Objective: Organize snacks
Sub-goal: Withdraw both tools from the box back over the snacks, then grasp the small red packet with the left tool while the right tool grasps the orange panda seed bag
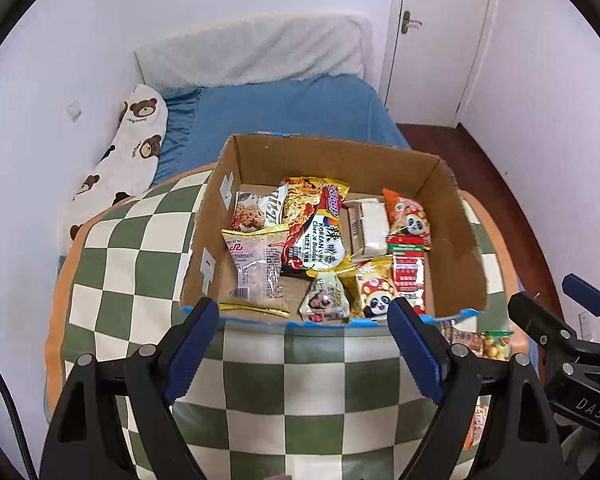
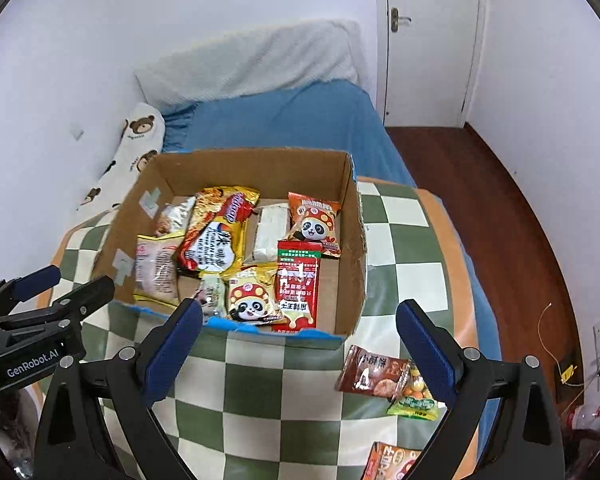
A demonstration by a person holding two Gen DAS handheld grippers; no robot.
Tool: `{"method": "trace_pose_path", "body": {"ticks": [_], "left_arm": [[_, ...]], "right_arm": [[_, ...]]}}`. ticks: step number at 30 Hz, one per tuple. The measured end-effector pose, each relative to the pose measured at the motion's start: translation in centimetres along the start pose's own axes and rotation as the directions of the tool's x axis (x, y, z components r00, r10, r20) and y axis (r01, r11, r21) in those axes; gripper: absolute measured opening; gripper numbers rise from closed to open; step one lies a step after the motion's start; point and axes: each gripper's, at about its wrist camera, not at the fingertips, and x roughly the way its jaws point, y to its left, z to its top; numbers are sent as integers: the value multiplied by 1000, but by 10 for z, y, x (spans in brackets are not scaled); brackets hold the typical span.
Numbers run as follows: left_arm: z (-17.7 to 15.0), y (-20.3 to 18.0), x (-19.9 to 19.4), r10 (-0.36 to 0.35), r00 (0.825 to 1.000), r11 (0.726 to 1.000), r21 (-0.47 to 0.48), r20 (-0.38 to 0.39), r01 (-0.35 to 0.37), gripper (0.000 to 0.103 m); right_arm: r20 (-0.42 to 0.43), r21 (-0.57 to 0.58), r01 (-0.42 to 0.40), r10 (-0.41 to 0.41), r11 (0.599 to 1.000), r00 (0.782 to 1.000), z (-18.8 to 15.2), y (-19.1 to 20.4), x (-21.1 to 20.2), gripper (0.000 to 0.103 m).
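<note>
Both blue-padded black grippers, left [image 1: 302,314] and right [image 2: 300,320], gape wide and hold nothing, hovering over the green-and-cream checked cushion [image 2: 260,392]. The open brown cardboard box [image 1: 452,248] of snack packets sits just beyond the fingertips at the cushion's far edge. Only the right view clearly shows the brown biscuit packet [image 2: 370,372] lying outside, near the box's right front corner.

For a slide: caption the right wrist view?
Open right gripper above cardboard box of snacks; brown packet outside.
</note>
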Motion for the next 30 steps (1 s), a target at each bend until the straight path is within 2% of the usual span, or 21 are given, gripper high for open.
{"method": "trace_pose_path", "body": {"ticks": [4, 8, 11, 13, 14, 15, 16, 17, 20, 21, 24, 25, 26, 27, 28, 30], "left_arm": [[-10, -3, -23, 15, 999, 1000, 12, 42, -15, 86], [-24, -6, -32, 7, 1000, 1000, 15, 17, -7, 86], [-49, -12, -17, -8, 997, 1000, 30, -80, 10, 86], [-70, -18, 3, -41, 983, 998, 48, -179, 50, 86], [-84, -23, 16, -55, 969, 996, 60, -241, 72, 86], [-100, -29, 32, -78, 943, 992, 73, -324, 107, 86], [-117, -36, 50, -108, 905, 985, 82, -412, 154, 86], [-131, -43, 62, -120, 874, 979, 89, -470, 182, 86], [-181, -63, 103, -168, 736, 958, 66, -656, 278, 86], [-197, -70, 115, -187, 684, 951, 44, -705, 306, 86], [-231, -86, 148, -213, 558, 940, -12, -802, 342, 86], [-237, -90, 155, -212, 538, 939, -18, -816, 343, 82], [-242, -93, 161, -221, 521, 937, -32, -825, 348, 67], [-248, -95, 167, -221, 507, 940, -44, -833, 338, 57], [-250, -96, 171, -205, 511, 947, -37, -835, 320, 49], [-248, -96, 173, -208, 522, 950, -43, -827, 310, 44]], "right_arm": [[36, 1, -13, 13, 1000, 999, -8, 3, -26, 99], [31, 35, -55, 54, 998, 998, -19, 1, -41, 99], [-17, 76, -69, 71, 995, 997, -37, -9, -39, 99], [-80, 112, -61, 70, 992, 994, -56, -21, -30, 99], [-104, 130, -57, 70, 990, 992, -64, -28, -25, 99], [-130, 145, -47, 66, 988, 989, -74, -35, -21, 99], [-162, 159, -31, 58, 987, 985, -85, -42, -15, 99], [-197, 179, -17, 53, 984, 979, -98, -52, -8, 99], [-283, 230, 25, 42, 973, 958, -131, -76, 9, 99], [-303, 244, 40, 37, 969, 952, -140, -84, 14, 99], [-364, 288, 81, 30, 954, 931, -166, -108, 32, 99], [-386, 302, 96, 29, 949, 922, -175, -116, 40, 99], [-400, 309, 109, 25, 945, 916, -180, -122, 46, 99], [-414, 314, 119, 23, 942, 910, -184, -127, 53, 99], [-430, 319, 131, 21, 939, 903, -190, -132, 61, 99], [-446, 318, 147, 11, 937, 895, -196, -139, 74, 99]]}}
